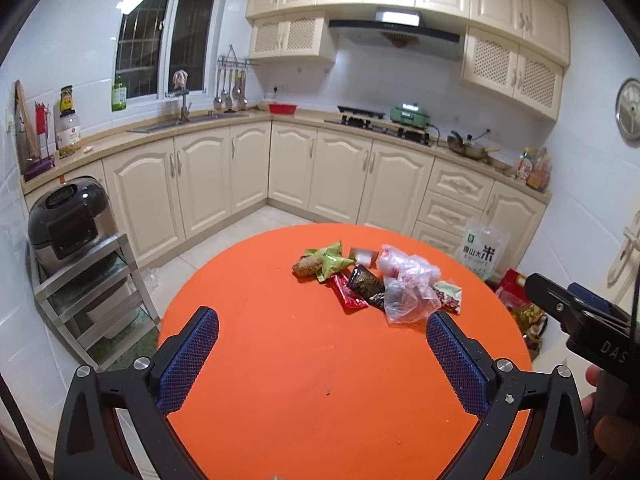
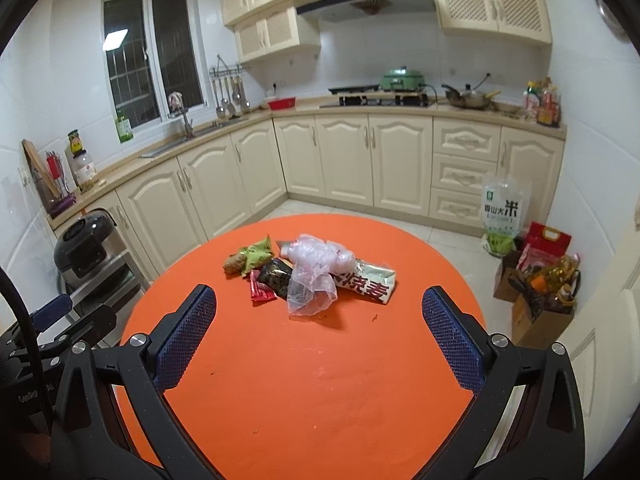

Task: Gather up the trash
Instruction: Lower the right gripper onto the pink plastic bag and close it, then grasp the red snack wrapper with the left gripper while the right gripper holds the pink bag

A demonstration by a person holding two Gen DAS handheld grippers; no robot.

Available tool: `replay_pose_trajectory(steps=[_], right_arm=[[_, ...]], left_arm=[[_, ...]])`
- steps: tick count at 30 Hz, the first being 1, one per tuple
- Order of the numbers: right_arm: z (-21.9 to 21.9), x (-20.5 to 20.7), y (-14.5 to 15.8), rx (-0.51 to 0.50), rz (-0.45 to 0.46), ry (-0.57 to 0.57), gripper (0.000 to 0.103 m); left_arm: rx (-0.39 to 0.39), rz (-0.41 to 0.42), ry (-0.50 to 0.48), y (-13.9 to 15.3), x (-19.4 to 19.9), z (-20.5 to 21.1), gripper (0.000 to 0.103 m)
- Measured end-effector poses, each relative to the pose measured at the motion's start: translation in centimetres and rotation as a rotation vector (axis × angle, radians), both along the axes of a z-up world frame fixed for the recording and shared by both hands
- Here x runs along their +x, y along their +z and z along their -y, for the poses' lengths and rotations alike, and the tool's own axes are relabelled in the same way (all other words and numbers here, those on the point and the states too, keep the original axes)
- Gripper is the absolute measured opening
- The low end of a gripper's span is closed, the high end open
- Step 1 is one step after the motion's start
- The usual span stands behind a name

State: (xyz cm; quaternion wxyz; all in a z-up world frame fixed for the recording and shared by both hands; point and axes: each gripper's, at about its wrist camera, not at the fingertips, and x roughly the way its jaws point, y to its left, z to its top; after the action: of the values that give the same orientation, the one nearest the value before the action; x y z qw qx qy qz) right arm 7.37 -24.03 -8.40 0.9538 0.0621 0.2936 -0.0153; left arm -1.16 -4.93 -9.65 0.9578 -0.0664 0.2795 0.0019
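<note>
A small heap of trash lies past the middle of the round orange table (image 1: 280, 380) (image 2: 320, 380). It holds a crumpled clear plastic bag (image 1: 408, 284) (image 2: 316, 272), a green wrapper (image 1: 330, 262) (image 2: 256, 256), a red wrapper (image 1: 350, 298) (image 2: 261, 290), a dark wrapper (image 1: 366, 282) (image 2: 276, 276), a brown lump (image 1: 306, 266) (image 2: 233, 263) and a white-and-red packet (image 2: 370, 282) (image 1: 450, 296). My left gripper (image 1: 322, 318) and my right gripper (image 2: 318, 294) both stand open over the near half of the table, short of the heap, with nothing between their blue pads.
A rice cooker (image 1: 68, 224) (image 2: 86, 246) sits on a metal rack left of the table. A rice bag (image 2: 504, 212) and boxes of groceries (image 2: 540, 280) stand on the floor at the right. Cream cabinets run along the far walls.
</note>
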Motion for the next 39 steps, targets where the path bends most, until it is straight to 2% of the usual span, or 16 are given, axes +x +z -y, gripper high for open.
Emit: replay_pose_trajectory(steps=[9, 18, 21, 23, 26, 28, 33, 39], right_arm=[[1.1, 8.5, -5.1, 0.013, -0.137, -0.003, 0.103], [0.5, 17.6, -10.1, 0.02, -0.253, 0.023, 0.102], [-0.2, 19.7, -11.7, -0.003, -0.299, 0.038, 0.087], [-0.7, 20.1, -12.5, -0.03, -0.317, 0.057, 0.073], [-0.9, 19.6, -12.7, -0.04, -0.301, 0.081, 0.063], [-0.3, 19.0, -12.5, -0.005, -0.286, 0.091, 0.055], [2.1, 17.3, -11.6, 0.094, -0.244, 0.089, 0.051], [5.0, 15.7, -10.6, 0.123, -0.213, 0.065, 0.051]], left_arm=[[0.0, -0.094, -0.003, -2.5, 9.9, -1.4, 0.102], [0.021, -0.196, 0.008, -4.4, 20.0, -2.5, 0.102], [0.025, -0.216, 0.005, -4.6, 22.8, -2.6, 0.102], [0.027, -0.231, 0.001, -4.8, 24.7, -2.6, 0.102], [0.025, -0.245, -0.008, -5.1, 26.8, -2.3, 0.102], [0.026, -0.25, -0.016, -5.4, 27.8, -2.0, 0.102], [0.02, -0.263, -0.045, -6.4, 30.2, -1.2, 0.102], [0.032, -0.295, -0.031, -7.9, 33.7, -0.8, 0.102]])
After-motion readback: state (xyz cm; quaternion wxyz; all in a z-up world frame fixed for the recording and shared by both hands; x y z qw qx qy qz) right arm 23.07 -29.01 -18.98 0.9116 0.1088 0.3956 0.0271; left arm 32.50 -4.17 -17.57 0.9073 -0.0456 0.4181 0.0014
